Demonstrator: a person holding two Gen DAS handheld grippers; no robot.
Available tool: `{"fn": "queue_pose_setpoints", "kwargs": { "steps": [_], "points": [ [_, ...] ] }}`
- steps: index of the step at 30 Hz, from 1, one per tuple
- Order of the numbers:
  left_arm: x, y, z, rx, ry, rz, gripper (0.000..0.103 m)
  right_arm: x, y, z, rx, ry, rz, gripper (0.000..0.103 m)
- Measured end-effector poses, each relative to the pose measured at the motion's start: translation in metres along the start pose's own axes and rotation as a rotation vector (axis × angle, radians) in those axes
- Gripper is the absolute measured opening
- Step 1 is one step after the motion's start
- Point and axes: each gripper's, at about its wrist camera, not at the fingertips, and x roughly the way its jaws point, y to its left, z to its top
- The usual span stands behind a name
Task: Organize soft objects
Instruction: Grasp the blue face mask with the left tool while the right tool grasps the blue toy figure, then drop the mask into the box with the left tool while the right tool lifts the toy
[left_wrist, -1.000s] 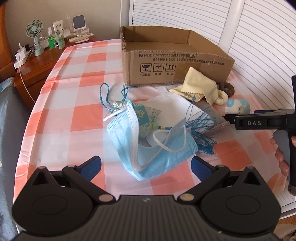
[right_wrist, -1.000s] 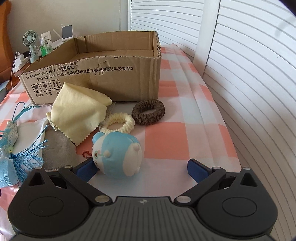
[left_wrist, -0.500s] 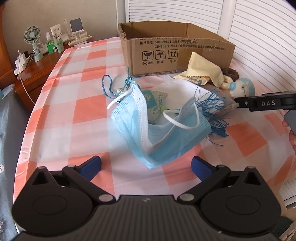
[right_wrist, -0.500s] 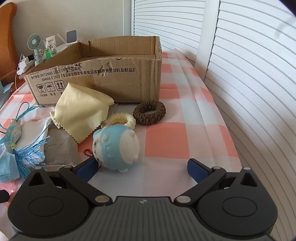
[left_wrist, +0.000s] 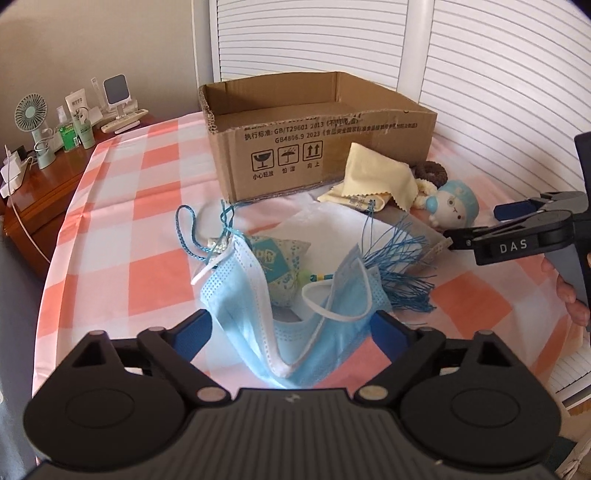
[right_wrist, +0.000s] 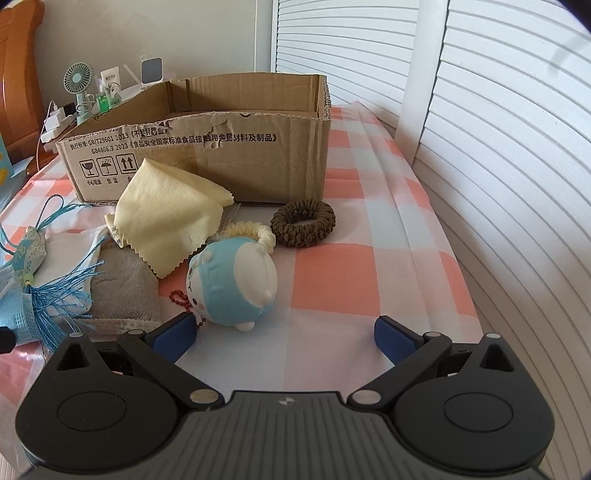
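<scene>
I note the left hand-held gripper (left_wrist: 291, 328) spread around the mask (left_wrist: 284, 317); right hand-held gripper (right_wrist: 284, 332) spread, toy (right_wrist: 231, 284) at 11 o'clock, possibly touching.

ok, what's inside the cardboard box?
Nothing shows inside the cardboard box: only bare inner walls are visible in both views. Its floor is hidden behind the near wall, so low-lying items cannot be ruled out.
</scene>
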Motion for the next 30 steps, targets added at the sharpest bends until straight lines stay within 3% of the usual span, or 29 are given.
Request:
{"fn": "queue_pose_setpoints", "kwargs": {
  "steps": [3, 7, 10, 16, 25, 28, 30],
  "points": [
    [0.002, 0.008, 0.000, -0.034, 0.013, -0.031, 0.078, 0.000, 0.000, 0.000, -0.002, -0.003, 0.002, 0.103],
    [0.004, 0.014, -0.001, -0.066, 0.019, -0.045, 0.041, -0.001, 0.000, 0.000, -0.011, -0.003, 0.008, 0.103],
    [0.001, 0.016, -0.001, -0.079, 0.018, -0.057, 0.030, -0.002, 0.001, 0.002, -0.021, 0.005, 0.016, 0.103],
    [-0.008, 0.015, -0.002, -0.084, 0.008, -0.042, 0.026, -0.015, 0.007, 0.006, -0.037, -0.062, 0.071, 0.101],
    [-0.025, 0.017, -0.001, -0.075, -0.001, -0.027, 0.024, -0.005, 0.016, 0.015, -0.084, -0.083, 0.061, 0.075],
    [-0.031, 0.017, 0.001, -0.068, -0.008, -0.026, 0.023, -0.005, 0.018, 0.017, -0.093, -0.082, 0.084, 0.056],
    [-0.034, 0.016, 0.002, -0.061, -0.010, -0.024, 0.022, -0.007, 0.020, 0.017, -0.107, -0.075, 0.076, 0.054]
  ]
}}
